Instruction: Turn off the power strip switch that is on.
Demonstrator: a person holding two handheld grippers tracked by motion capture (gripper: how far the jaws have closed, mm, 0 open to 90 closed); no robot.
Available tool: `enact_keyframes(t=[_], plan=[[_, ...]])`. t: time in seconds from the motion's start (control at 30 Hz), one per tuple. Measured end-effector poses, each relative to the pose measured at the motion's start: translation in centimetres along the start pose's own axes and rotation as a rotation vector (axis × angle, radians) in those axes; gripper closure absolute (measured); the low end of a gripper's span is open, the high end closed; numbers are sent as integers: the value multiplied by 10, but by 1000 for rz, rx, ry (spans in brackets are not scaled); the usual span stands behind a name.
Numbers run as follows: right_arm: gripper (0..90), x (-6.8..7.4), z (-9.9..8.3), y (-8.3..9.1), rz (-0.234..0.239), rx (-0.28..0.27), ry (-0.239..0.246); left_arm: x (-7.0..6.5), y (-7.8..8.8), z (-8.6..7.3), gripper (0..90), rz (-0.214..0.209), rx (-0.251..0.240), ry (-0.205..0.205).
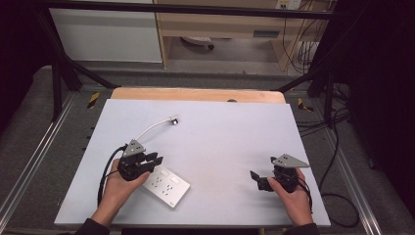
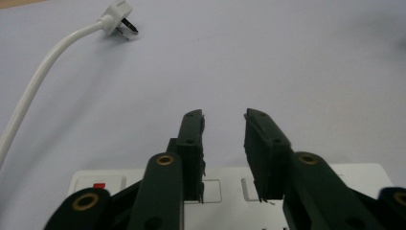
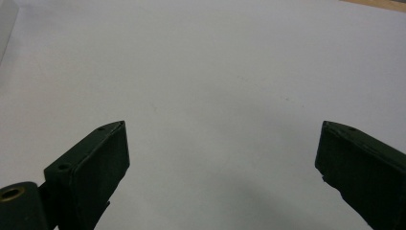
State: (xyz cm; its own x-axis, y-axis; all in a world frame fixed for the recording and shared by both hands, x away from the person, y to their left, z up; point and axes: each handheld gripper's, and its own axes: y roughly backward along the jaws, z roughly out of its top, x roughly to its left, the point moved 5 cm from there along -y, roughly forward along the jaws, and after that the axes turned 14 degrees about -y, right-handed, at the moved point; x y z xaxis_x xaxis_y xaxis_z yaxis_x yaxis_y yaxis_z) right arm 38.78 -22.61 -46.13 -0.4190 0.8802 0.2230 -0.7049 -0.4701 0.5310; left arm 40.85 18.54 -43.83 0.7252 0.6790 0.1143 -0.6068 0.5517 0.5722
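**Tongs Parted Over the Power Strip, Plug Lying Free**

Black jaws of our left tongs stand nearest the lens in the left gripper view, parted by a narrow gap with nothing between them. They hover just over the white power strip, which lies flat on the desk under them. In the high view, the same left tongs sit at the strip's far-left end, in the near-left part of the desk. Our right tongs wait well apart at the near right, jaws released wide over bare surface, as the right gripper view confirms.

From the strip a white cable curves away toward the far left and ends in a white plug, pins exposed, lying loose and away from any socket.

We judge the work in hand to be handling this strip and its lead. What could go wrong: the strip is light and unanchored, so a push from the left jaws could slide or swivel it. The stiff cable could also drag the plug across the desk if the strip turns. A grip on the cable rather than the plug body could let the plug twist out of line.

We see a small red mark on the strip, perhaps a switch. A faint mark near one corner is too small to read; no brand is legible.
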Motion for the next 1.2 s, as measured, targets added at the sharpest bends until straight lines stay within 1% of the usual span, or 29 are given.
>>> enact_keyframes(t=[0.07, 0.13, 0.3, 0.5, 0.57, 0.63, 0.67, 0.8, 0.9, 0.97, 1.1, 1.2], plan=[[50, 0, 0, 0, 1, 0, 0, 1, 1, 1, 590, 12, -5, 10], [50, 0, 0, 0, 0, 1, 0, 1, 1, 2, 570, -4, -19, 19], [50, 0, 0, 0, 0, 2, -1, -1, 2, 6, 507, -15, -45, 24], [49, 0, 0, 0, -1, 2, 0, -3, 1, 8, 376, -30, -55, 37], [50, 0, 0, 0, -1, 1, 2, -2, 1, 8, 336, -17, -58, 33], [49, 0, 0, 0, 0, 2, 0, -3, 1, 9, 291, -17, -64, 40], [49, 0, 0, 0, 0, 2, 0, -2, 1, 10, 263, -10, -63, 41], [49, 0, 0, 0, -1, 1, 2, -2, 1, 11, 181, -15, -64, 60], [49, 0, 0, 0, -1, 2, 2, -2, 2, 13, 108, -5, -71, 63], [49, 0, 0, 0, -1, 2, 2, -2, 3, 15, 80, 3, -90, 66], [48, 0, 0, 0, -1, 2, 3, 0, 6, 19, 71, 38, -155, 48], [48, 0, 0, 0, -2, 3, 1, 1, 7, 21, 73, 63, -175, 42]])
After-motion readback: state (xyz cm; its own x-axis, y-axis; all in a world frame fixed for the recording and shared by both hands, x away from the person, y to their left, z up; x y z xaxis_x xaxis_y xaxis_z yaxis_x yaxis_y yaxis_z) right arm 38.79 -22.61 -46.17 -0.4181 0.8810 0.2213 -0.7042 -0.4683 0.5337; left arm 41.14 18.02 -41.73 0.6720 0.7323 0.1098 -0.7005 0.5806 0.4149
